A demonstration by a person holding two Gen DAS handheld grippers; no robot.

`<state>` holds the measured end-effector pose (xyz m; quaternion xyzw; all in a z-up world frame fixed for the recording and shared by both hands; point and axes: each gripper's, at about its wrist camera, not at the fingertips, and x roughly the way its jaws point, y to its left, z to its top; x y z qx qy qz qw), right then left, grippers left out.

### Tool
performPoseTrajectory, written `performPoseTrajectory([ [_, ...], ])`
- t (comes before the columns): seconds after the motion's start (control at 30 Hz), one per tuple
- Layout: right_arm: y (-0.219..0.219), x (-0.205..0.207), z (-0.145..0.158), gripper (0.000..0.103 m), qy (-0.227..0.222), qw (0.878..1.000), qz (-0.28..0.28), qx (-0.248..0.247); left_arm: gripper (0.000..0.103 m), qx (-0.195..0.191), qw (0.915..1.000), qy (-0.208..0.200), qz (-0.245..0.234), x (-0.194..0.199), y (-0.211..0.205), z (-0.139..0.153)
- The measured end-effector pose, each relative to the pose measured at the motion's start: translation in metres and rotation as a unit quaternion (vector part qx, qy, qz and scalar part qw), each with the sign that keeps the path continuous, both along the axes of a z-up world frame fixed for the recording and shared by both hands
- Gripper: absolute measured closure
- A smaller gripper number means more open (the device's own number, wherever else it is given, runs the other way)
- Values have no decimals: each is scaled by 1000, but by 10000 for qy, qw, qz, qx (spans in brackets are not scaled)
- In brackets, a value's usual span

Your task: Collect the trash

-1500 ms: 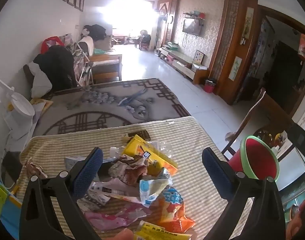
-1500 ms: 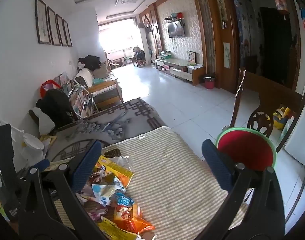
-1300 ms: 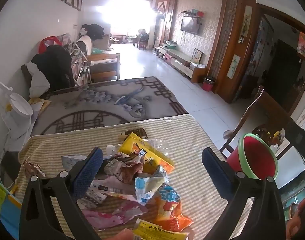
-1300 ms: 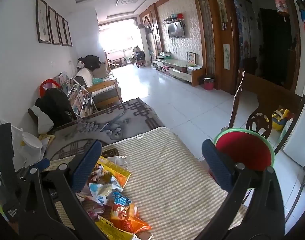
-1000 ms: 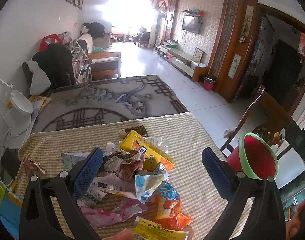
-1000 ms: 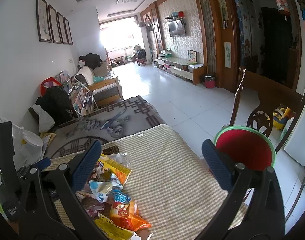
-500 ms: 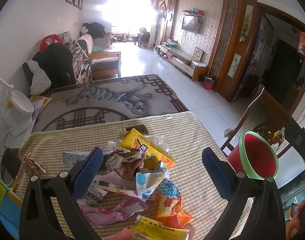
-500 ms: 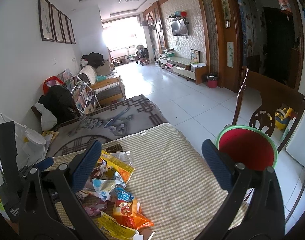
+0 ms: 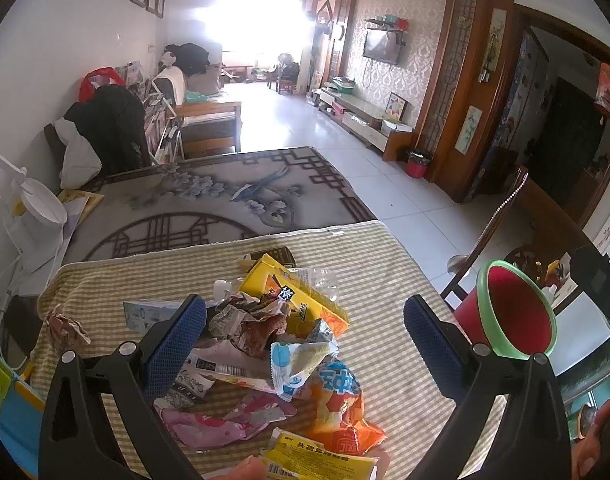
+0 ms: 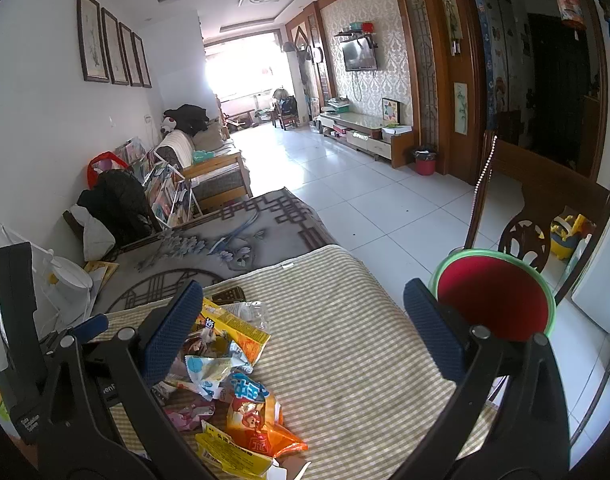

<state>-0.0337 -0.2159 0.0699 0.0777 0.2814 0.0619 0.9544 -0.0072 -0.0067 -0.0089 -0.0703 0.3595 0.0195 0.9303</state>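
Note:
A heap of snack wrappers lies on the striped tablecloth (image 9: 369,264): a yellow carton (image 9: 295,296), crumpled paper (image 9: 245,320), a blue-white wrapper (image 9: 297,360), an orange packet (image 9: 341,412), a pink wrapper (image 9: 221,420). My left gripper (image 9: 305,340) hovers open just above the heap, holding nothing. A red bin with a green rim (image 9: 513,316) stands off the table's right edge. In the right wrist view the same heap, with its orange packet (image 10: 257,420), lies lower left, and the bin (image 10: 497,292) sits right. My right gripper (image 10: 303,332) is open and empty over bare cloth.
One crumpled scrap (image 9: 65,326) lies apart at the table's left edge. A wooden chair (image 10: 525,216) stands behind the bin. A patterned grey cover (image 9: 209,200) lies beyond the table, with a white lamp (image 9: 33,216) at the left.
Both views have shifted only slightly; the heap sits a little lower and nearer in the left wrist view. Nothing was picked up, and both grippers stay open.

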Motion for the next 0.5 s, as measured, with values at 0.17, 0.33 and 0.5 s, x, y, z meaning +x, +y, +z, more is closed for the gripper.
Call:
performPoseTrajectory([
  [0.17,0,0,0,4,9,10000,-4,9,8,9,10000,-2,3,0,-1,0],
  [0.33,0,0,-1,4,15,10000,5,7,8,22,10000,26,14,0,-1,-2],
  [0.5,1,-1,-2,4,28,10000,23,-4,8,19,10000,38,59,1,1,-4],
])
